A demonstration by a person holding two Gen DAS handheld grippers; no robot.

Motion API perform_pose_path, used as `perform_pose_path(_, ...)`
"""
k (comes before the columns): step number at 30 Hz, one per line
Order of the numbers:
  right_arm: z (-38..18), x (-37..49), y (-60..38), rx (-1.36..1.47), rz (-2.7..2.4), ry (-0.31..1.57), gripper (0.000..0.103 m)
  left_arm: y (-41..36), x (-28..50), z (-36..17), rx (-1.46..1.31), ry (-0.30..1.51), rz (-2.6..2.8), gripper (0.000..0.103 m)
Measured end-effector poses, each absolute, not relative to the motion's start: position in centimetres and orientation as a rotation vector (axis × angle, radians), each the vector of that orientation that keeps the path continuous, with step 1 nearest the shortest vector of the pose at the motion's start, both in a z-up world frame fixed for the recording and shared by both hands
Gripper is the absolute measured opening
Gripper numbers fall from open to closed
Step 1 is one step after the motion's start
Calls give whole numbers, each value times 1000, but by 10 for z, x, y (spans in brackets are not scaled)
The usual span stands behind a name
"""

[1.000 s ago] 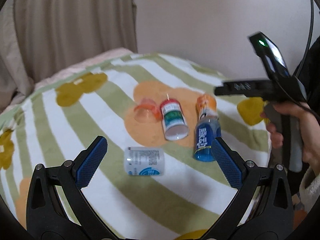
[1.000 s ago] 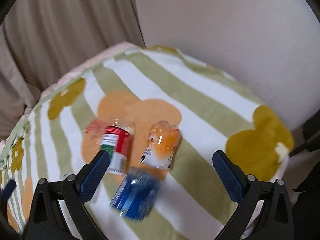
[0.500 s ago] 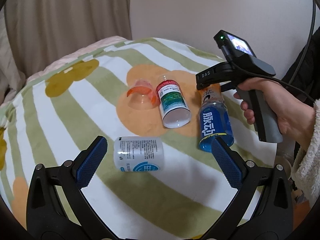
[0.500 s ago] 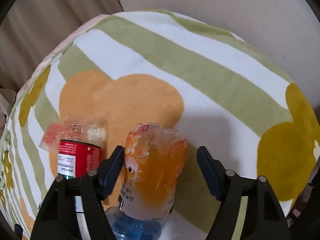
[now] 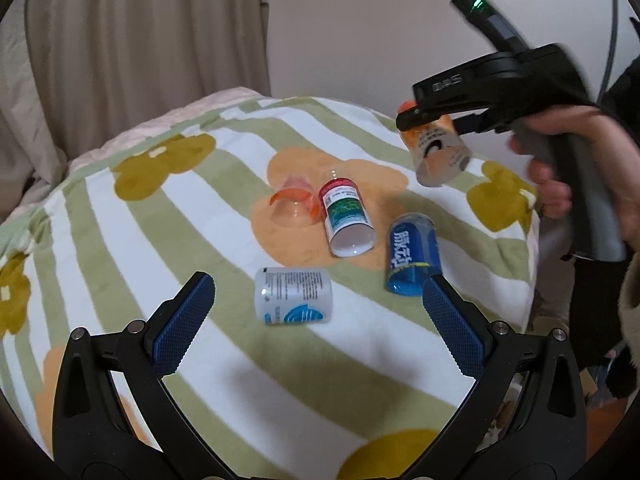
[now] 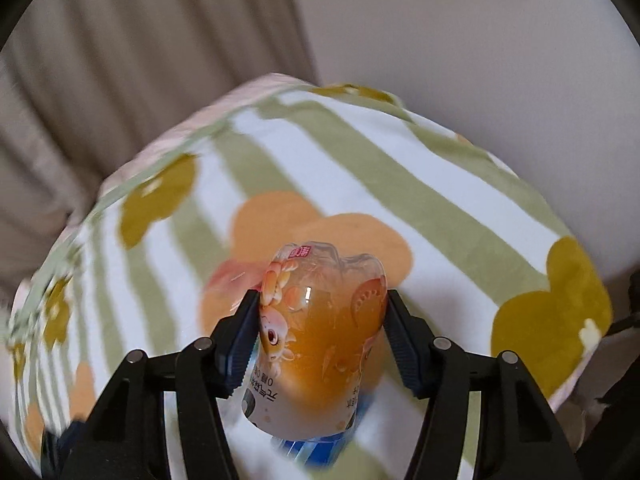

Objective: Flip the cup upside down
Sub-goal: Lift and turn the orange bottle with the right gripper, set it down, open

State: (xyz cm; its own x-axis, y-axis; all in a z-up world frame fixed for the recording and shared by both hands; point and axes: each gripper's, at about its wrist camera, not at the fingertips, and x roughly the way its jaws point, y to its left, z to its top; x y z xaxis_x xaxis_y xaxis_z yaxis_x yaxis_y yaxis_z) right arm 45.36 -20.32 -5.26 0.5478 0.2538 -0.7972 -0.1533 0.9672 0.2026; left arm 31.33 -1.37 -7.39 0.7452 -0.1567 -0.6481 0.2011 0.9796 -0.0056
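My right gripper [image 6: 322,326] is clamping the orange cup [image 6: 320,336], both pads pressing its sides. In the left wrist view the cup [image 5: 438,154] is hanging clear of the blanket [image 5: 224,364], tilted, its open end pointing down and toward my left camera. I am seeing a hand [image 5: 584,168] wrapping the right gripper's handle, with a green light glowing on top of the unit.

My left gripper [image 5: 316,312] is hovering with its blue pads spread wide apart, gripping nothing.

Taking the orange cup as my landmark: below it and nearer my left gripper, a blue cup [image 5: 412,256] is lying on its side. Left of that, a red cup [image 5: 346,218] is lying on its side with its open end toward me, and a clear orange-tinted cup [image 5: 294,204] is touching its far side. Farthest from the landmark, a white cup [image 5: 294,296] is lying between my left pads. A curtain [image 5: 140,40] is hanging behind the blanket.
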Motion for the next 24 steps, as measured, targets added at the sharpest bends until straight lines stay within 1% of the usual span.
perform_pose_path(3,-37,412,-188,79,319,957,56,-5,288,-67,72,687,-181,103)
perform_pose_path(5,-39,390,-180,78,357,975,56,4,269,-67,60,691,-164,103)
perform_pose_path(12,-92,321,-155,126,416,1080,56,27,228,-78,20,724,-99,103)
perform_pose_path(17,-134,300,-131,186,437,1156,56,40,212,-83,-6,732,-91,103)
perform_pose_path(24,-175,311,-101,119,426,1226,56,56,207,-92,-14,747,-61,103)
